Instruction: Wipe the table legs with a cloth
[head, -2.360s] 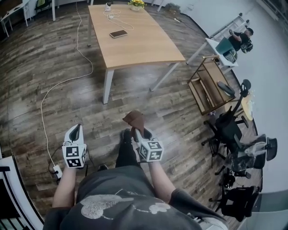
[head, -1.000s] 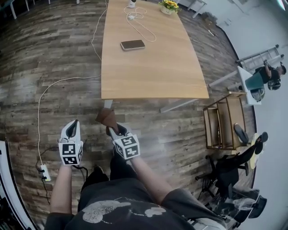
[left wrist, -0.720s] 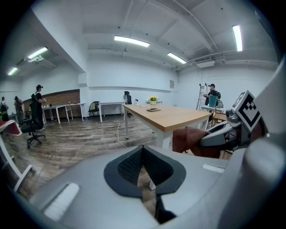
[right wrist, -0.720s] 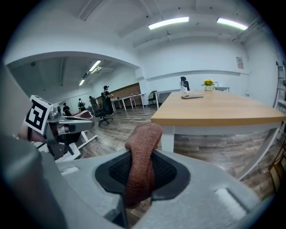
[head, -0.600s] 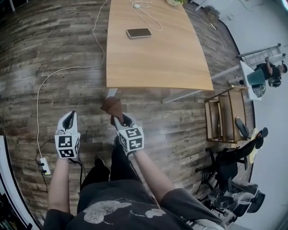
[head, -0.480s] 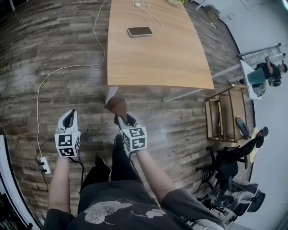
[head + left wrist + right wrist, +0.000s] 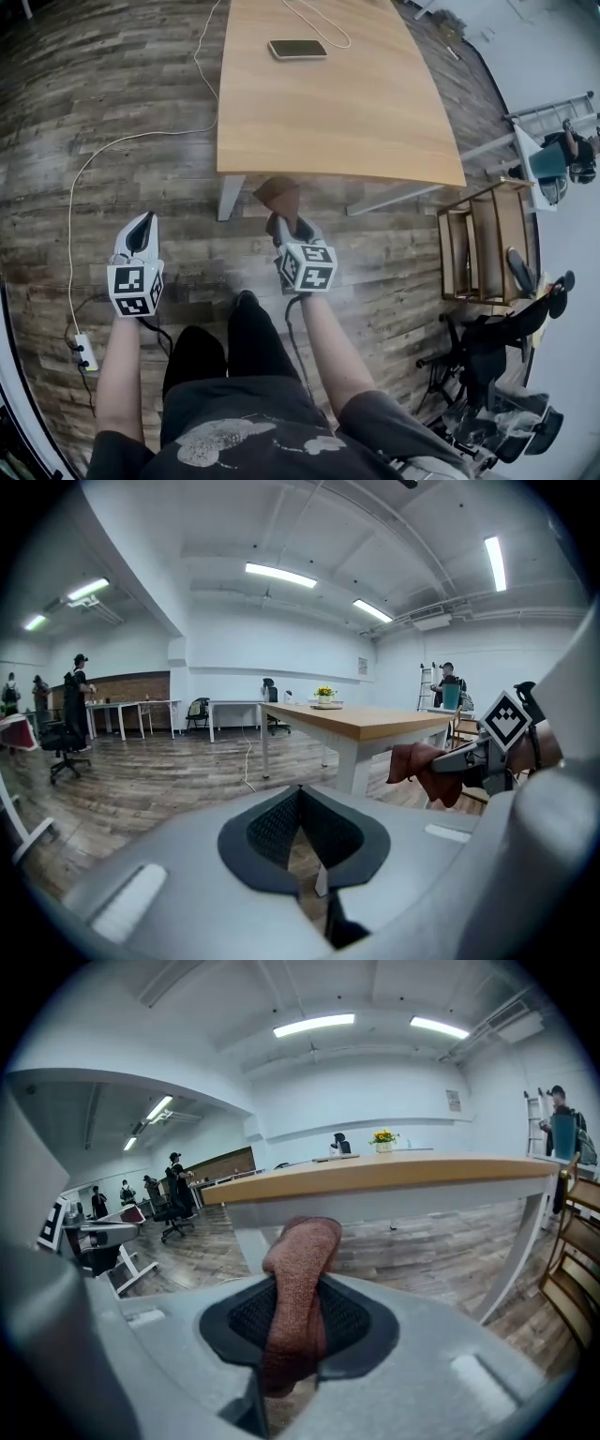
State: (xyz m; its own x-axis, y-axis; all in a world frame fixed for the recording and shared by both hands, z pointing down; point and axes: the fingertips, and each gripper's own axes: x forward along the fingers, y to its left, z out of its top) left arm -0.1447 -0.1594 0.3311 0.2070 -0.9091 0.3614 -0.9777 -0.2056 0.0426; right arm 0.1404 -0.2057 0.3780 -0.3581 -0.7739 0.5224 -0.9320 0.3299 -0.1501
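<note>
Head view: the right gripper (image 7: 284, 223) has its jaws clamped on a rust-brown cloth (image 7: 278, 194), which bunches out past the tips at 12 o'clock, just short of the near edge of the wooden table (image 7: 328, 112). The near-left table leg (image 7: 228, 195), white and slanted, stands at 9 o'clock of the cloth, near but not touching. No contact with any leg yet, so I judge wiping has not begun. The left gripper (image 7: 141, 223) hangs at 9 o'clock of the right one, well apart, with its jaws pressed together on nothing. A phone (image 7: 297, 49) lies at the table's far end, and a white cable (image 7: 103, 155) trails over the plank floor at 10 o'clock. Handling, as a judgement: the cloth is light, soft and limp. It sags over the pads rather than standing stiff, so it should wrap the leg easily but could drag loose. The present hold, low on the fold with a wad left free ahead of the tips, looks right for wiping.
</note>
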